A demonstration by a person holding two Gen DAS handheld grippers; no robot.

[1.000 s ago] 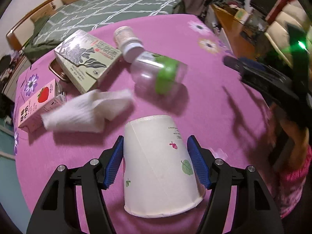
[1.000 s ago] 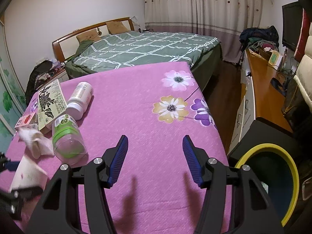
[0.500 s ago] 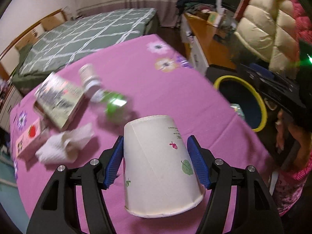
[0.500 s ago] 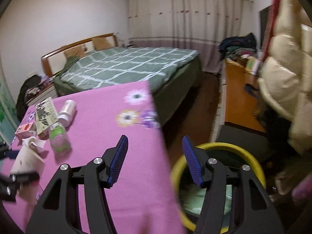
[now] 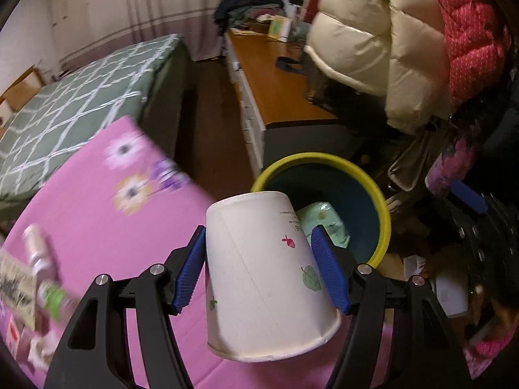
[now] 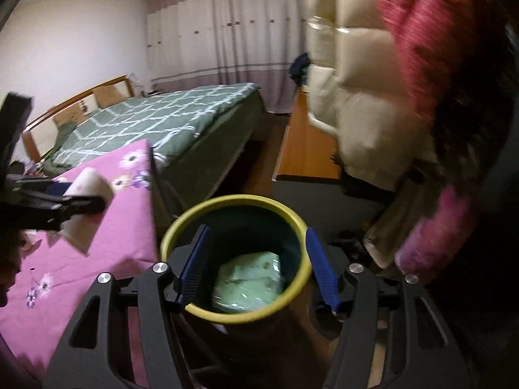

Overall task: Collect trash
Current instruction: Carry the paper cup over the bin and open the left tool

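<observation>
Left hand-held gripper point(image 5: 259, 269) is clamped on the paper cup point(image 5: 262, 275), held over the bench point(image 5: 97, 227) edge near the yellow-rimmed bin point(image 5: 384, 214). Thin, light, crushable, so squeeze the sidewall gently. Right hand-held gripper point(image 6: 256, 265) hangs empty, jaws apart, over the bin.

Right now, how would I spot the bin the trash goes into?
Find the pink flowered table; on the floor by its corner stands a round bin. Its yellow rim, dark teal inside and pale green packet set it apart.
</observation>
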